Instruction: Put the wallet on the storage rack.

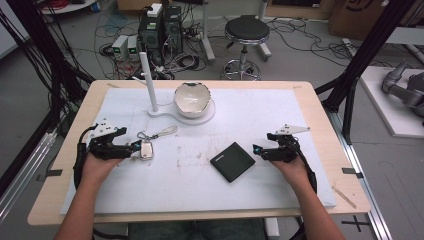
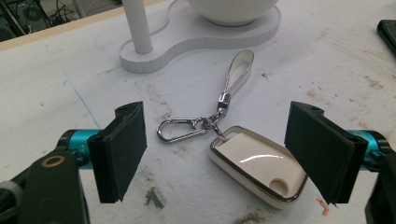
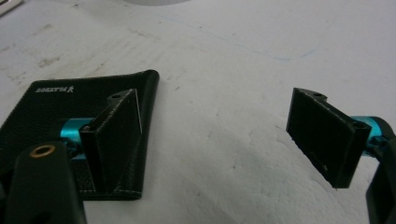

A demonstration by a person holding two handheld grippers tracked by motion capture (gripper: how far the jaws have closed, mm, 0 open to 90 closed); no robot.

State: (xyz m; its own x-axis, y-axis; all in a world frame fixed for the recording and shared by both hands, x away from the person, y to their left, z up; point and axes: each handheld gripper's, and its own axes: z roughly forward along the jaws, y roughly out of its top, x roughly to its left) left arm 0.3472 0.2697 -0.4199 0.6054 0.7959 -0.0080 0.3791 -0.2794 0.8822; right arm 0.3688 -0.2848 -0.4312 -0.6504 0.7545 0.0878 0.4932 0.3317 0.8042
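1. Approach is the step in hand: the left gripper [image 2: 215, 154] hovers with jaws wide apart around the key fob [image 2: 257, 168], which lies flat on the white mat [image 1: 280, 115], untouched.
2. The next move likely calls for lowering and closing squarely on the fob's body, clear of its carabiner clip [image 2: 180, 129] and strap loop [image 2: 239, 70].
3. The right gripper [image 3: 215, 135], jaws also apart and empty, sits beside the black wallet [image 1: 232, 161].
4. A white bowl [image 1: 191, 99] on a stand with an upright post [image 1: 148, 80] waits beyond; nothing blocks the way.
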